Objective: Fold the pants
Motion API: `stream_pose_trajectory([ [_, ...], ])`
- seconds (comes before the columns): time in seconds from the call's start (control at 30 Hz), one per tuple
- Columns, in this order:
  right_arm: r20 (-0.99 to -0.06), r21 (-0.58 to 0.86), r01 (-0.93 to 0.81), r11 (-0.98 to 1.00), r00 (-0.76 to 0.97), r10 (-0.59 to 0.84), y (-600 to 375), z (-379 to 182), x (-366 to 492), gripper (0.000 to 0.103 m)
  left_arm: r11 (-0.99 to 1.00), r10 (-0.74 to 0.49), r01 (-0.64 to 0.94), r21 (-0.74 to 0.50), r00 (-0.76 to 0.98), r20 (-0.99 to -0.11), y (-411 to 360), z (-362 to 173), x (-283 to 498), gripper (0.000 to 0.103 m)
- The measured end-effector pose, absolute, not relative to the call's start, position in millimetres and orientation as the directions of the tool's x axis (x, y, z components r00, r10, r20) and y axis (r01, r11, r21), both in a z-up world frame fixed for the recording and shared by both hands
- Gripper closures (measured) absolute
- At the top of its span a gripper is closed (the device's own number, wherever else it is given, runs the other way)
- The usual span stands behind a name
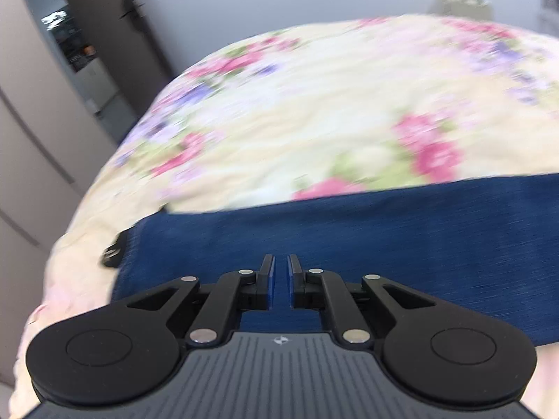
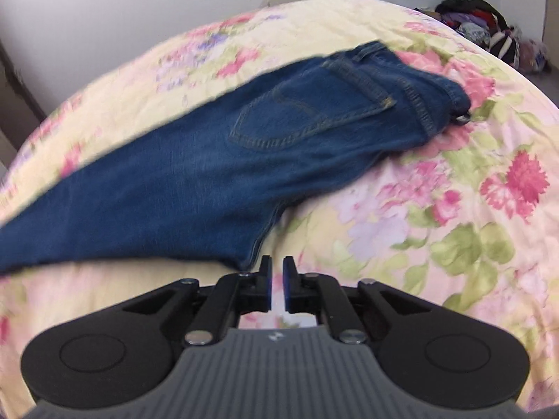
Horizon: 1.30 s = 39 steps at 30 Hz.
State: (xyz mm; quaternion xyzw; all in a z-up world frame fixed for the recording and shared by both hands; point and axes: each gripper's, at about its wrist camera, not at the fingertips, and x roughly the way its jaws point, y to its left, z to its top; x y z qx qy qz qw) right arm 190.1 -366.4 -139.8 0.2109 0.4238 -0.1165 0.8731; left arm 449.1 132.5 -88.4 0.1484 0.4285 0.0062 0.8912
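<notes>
Blue denim pants (image 2: 216,174) are seen lying on a bed covered with a floral bedspread (image 2: 454,209), cream with pink and purple flowers and green leaves. In the right wrist view the pants stretch diagonally, waistband toward the upper right, a back pocket (image 2: 279,118) with yellow stitching facing up, the legs running off toward the lower left edge. The lower hem-side edge of the fabric ends just ahead of the right hand-held gripper (image 2: 277,286).

Right hand-held gripper: jaws are drawn almost together, only a thin slit left between the blue pads. Nothing is seen clamped there; bedspread shows through the slit, and the denim edge sits just beside the left fingertip, contact not determinable.

Left hand-held gripper (image 1: 281,282): jaws likewise nearly closed, a narrow gap remaining. It is held over a band of blue denim (image 1: 349,237) that crosses the lower part of that view from left to right. No fabric is seen pinched between the pads. A small dark object (image 1: 113,251) with a metal stud is noted at the left end of the denim; its identity cannot be made out through the blur.

Beyond the bed, a wardrobe (image 1: 31,122) and a pale wall are recorded at left, and a pile of clothes (image 2: 489,28) at far right.
</notes>
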Motion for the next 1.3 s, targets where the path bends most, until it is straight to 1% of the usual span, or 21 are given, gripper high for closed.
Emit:
stream_pose_trajectory([
  [0.03,-0.778,0.29,0.378,0.879,0.629,-0.014,-377.0,-131.6,188.1,0.096,0.957,0.096,0.152,0.249,0.642,-0.761,114.7,-81.8,443.9,0.092],
  [0.07,-0.761,0.31,0.37,0.876,0.649,-0.005,-390.4,-121.1,186.7,0.089,0.953,0.059,0.188,0.236,0.649,-0.758,96.0,-77.0,438.3,0.092],
  [0.13,-0.727,0.318,0.358,0.878,0.686,-0.017,-418.8,-101.6,184.5,0.083,0.94,-0.006,0.261,0.221,0.657,-0.754,57.5,-73.0,430.3,0.092],
  [0.27,-0.701,0.305,0.315,0.899,0.714,-0.012,-481.0,-80.4,194.7,0.076,0.904,-0.111,0.382,0.193,0.645,-0.756,-18.1,-79.5,422.4,0.092],
  [0.3,-0.699,0.278,0.3,0.912,0.715,-0.022,-496.8,-77.1,201.1,0.076,0.897,-0.131,0.402,0.185,0.641,-0.757,-35.3,-84.1,422.0,0.091],
  [0.37,-0.69,0.246,0.267,0.932,0.723,-0.025,-524.0,-75.4,214.3,0.071,0.885,-0.165,0.434,0.171,0.634,-0.756,-68.2,-92.4,422.7,0.09],
  [0.53,-0.692,0.281,0.229,0.932,0.721,0.031,-596.5,-96.6,270.4,0.062,0.867,-0.231,0.483,0.119,0.603,-0.764,-125.6,-117.2,433.8,0.09],
  [0.6,-0.694,0.311,0.233,0.922,0.718,0.053,-621.1,-111.4,300.3,0.061,0.863,-0.235,0.493,0.111,0.587,-0.775,-141.1,-130.9,441.1,0.09],
  [0.67,-0.697,0.329,0.224,0.917,0.713,0.076,-638.1,-127.1,331.5,0.053,0.865,-0.232,0.491,0.105,0.576,-0.784,-150.0,-144.6,449.7,0.09],
  [0.83,-0.692,0.409,0.193,0.892,0.702,0.165,-666.8,-169.9,406.0,0.052,0.882,-0.227,0.467,0.069,0.548,-0.805,-153.5,-174.5,470.1,0.09],
  [0.93,-0.683,0.455,0.178,0.873,0.698,0.214,-680.1,-191.4,432.4,0.052,0.885,-0.223,0.461,0.06,0.534,-0.815,-152.2,-185.9,477.8,0.09],
  [1.0,-0.665,0.501,0.148,0.853,0.696,0.27,-685.5,-201.2,439.6,0.07,0.886,-0.225,0.46,0.058,0.535,-0.814,-152.3,-189.8,480.4,0.09],
  [1.03,-0.647,0.531,0.115,0.839,0.695,0.315,-686.2,-204.5,439.9,0.087,0.886,-0.226,0.46,0.059,0.538,-0.812,-153.0,-191.0,481.1,0.09],
  [1.07,-0.636,0.537,0.084,0.839,0.693,0.338,-684.3,-204.5,437.9,0.096,0.885,-0.225,0.461,0.062,0.541,-0.81,-153.9,-191.7,481.6,0.09],
  [1.17,-0.611,0.437,-0.074,0.896,0.707,0.356,-662.5,-190.1,415.3,0.097,0.887,-0.222,0.456,0.071,0.557,-0.801,-156.8,-192.0,480.6,0.09],
  [1.23,-0.641,0.337,-0.152,0.929,0.686,0.344,-640.3,-183.0,398.9,0.098,0.897,-0.218,0.437,0.069,0.572,-0.791,-157.8,-190.6,478.4,0.09],
  [1.3,-0.657,0.228,-0.197,0.953,0.691,0.3,-619.0,-176.4,378.9,0.098,0.905,-0.219,0.422,0.059,0.579,-0.786,-158.4,-188.6,476.4,0.09],
])
